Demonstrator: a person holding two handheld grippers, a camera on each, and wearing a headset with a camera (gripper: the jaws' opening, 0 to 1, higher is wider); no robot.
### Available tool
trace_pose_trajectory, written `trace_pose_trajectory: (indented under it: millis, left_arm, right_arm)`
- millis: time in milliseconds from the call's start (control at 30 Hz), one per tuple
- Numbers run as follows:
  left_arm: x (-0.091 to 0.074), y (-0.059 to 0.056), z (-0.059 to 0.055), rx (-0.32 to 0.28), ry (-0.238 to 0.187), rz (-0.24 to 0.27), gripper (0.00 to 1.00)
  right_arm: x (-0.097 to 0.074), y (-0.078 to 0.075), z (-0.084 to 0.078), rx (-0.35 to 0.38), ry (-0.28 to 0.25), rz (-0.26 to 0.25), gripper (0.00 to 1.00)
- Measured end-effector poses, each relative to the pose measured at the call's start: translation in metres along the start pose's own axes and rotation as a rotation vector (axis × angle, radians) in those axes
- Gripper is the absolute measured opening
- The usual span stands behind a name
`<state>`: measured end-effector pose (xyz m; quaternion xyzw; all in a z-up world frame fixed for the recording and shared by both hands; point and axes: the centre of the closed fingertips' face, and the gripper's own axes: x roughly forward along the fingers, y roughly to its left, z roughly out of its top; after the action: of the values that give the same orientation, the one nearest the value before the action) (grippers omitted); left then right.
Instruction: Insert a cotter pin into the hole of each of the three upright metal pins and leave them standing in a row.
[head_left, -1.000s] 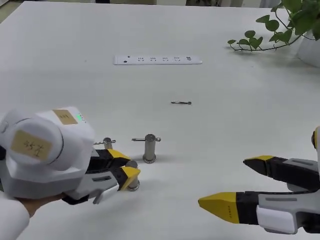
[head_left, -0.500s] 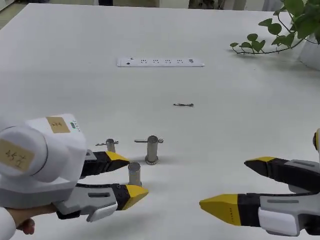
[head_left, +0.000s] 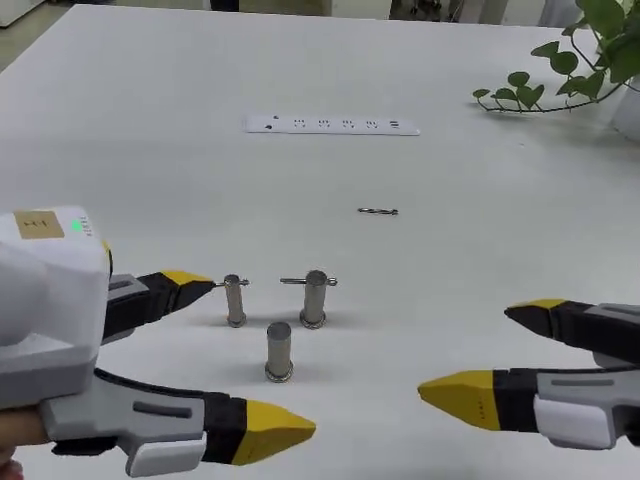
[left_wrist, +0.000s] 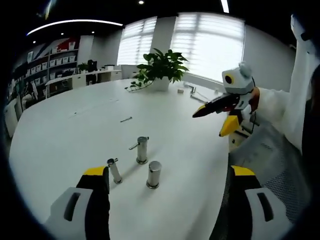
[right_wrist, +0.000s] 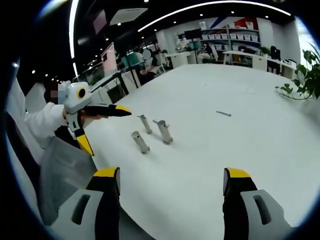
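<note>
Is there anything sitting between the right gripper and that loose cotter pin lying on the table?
Nothing visible does. Only bare table lies between the open right gripper and the loose cotter pin. The three upright pins stand off to the left of that path.

A wide white surface (head_left: 130, 120) stood in an office rm. Behind it were big windows (left_wrist: 210, 42) w/ blinds, bright w/ daylight, and a potted plant (left_wrist: 161, 67) at the far edge. Shelves (left_wrist: 57, 55) lined one wall. A curved light strip (left_wrist: 75, 21) ran overhead, and other desks (right_wrist: 245, 54) stood in the bg.
</note>
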<state>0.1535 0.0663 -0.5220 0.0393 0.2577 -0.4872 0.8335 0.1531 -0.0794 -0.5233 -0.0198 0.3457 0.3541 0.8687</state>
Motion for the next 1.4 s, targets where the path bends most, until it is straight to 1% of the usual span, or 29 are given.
trace_pose_trajectory:
  millis: [67, 167, 300, 433, 467, 533, 567, 600, 633, 667, 733, 800, 900, 967, 1000, 1033, 1067, 1100, 1200, 1300, 1400]
  left_arm:
    - [-0.001, 0.003, -0.001, 0.001, 0.001, 0.02, 0.99]
    - [-0.004, 0.003, -0.003, -0.011, 0.0, 0.022, 0.99]
    - [-0.006, 0.004, -0.008, -0.028, 0.006, 0.037, 0.99]
    - [-0.009, 0.004, -0.009, -0.048, 0.003, 0.05, 0.99]
    - [-0.009, 0.004, -0.01, -0.051, 0.002, 0.052, 0.99]
    - [-0.011, 0.006, -0.012, -0.058, 0.002, 0.078, 0.99]
    - [-0.011, 0.007, -0.013, -0.058, 0.003, 0.081, 0.99]
    - [-0.011, 0.007, -0.014, -0.061, 0.005, 0.085, 0.99]
    - [-0.012, 0.006, -0.014, -0.064, 0.004, 0.087, 0.99]
    - [-0.012, 0.006, -0.015, -0.067, 0.004, 0.089, 0.99]
    - [-0.013, 0.006, -0.016, -0.075, 0.002, 0.093, 0.99]
    - [-0.014, 0.006, -0.017, -0.084, 0.0, 0.095, 0.99]
    - [-0.015, 0.005, -0.015, -0.095, -0.01, 0.104, 0.95]
    - [-0.016, 0.005, -0.012, -0.105, -0.028, 0.111, 0.94]
    - [-0.016, 0.004, -0.011, -0.109, -0.028, 0.108, 0.94]
    - [-0.017, 0.003, -0.01, -0.11, -0.03, 0.104, 0.94]
    - [-0.017, 0.003, -0.01, -0.11, -0.029, 0.105, 0.92]
    - [-0.018, 0.003, -0.011, -0.111, -0.026, 0.111, 0.9]
    - [-0.021, 0.005, -0.012, -0.15, -0.026, 0.13, 0.83]
    - [-0.024, 0.006, -0.011, -0.155, -0.036, 0.142, 0.83]
    - [-0.028, 0.005, -0.01, -0.174, -0.046, 0.149, 0.83]
  right_arm:
    - [0.0, -0.004, 0.003, -0.016, 0.004, -0.005, 0.83]
    - [0.0, -0.011, 0.009, -0.046, 0.01, -0.01, 0.83]
    - [0.0, -0.022, 0.018, -0.091, 0.023, -0.022, 0.82]
    - [0.0, -0.037, 0.031, -0.153, 0.042, -0.034, 0.81]
    - [0.0, -0.042, 0.035, -0.18, 0.052, -0.037, 0.79]
    - [0.0, -0.048, 0.04, -0.231, 0.069, -0.042, 0.77]
    - [0.0, -0.052, 0.043, -0.254, 0.082, -0.05, 0.76]
    - [0.0, -0.054, 0.044, -0.275, 0.1, -0.042, 0.74]
    - [0.002, -0.055, 0.047, -0.292, 0.112, -0.031, 0.68]
    - [0.004, -0.057, 0.051, -0.292, 0.103, -0.034, 0.65]
    - [0.008, -0.059, 0.058, -0.311, 0.101, -0.015, 0.61]
    - [0.016, -0.061, 0.062, -0.32, 0.108, 0.006, 0.61]
    - [0.026, -0.068, 0.067, -0.372, 0.138, 0.013, 0.6]
    - [0.034, -0.071, 0.072, -0.387, 0.148, 0.025, 0.58]
    - [0.041, -0.072, 0.074, -0.401, 0.157, 0.038, 0.58]
    - [0.044, -0.072, 0.075, -0.409, 0.166, 0.045, 0.57]
    - [0.05, -0.073, 0.074, -0.428, 0.192, 0.059, 0.56]
    - [0.052, -0.074, 0.074, -0.433, 0.199, 0.063, 0.55]
    - [0.068, -0.079, 0.074, -0.476, 0.233, 0.079, 0.52]
    - [0.081, -0.086, 0.074, -0.493, 0.26, 0.086, 0.5]
    - [0.094, -0.097, 0.074, -0.521, 0.285, 0.088, 0.46]
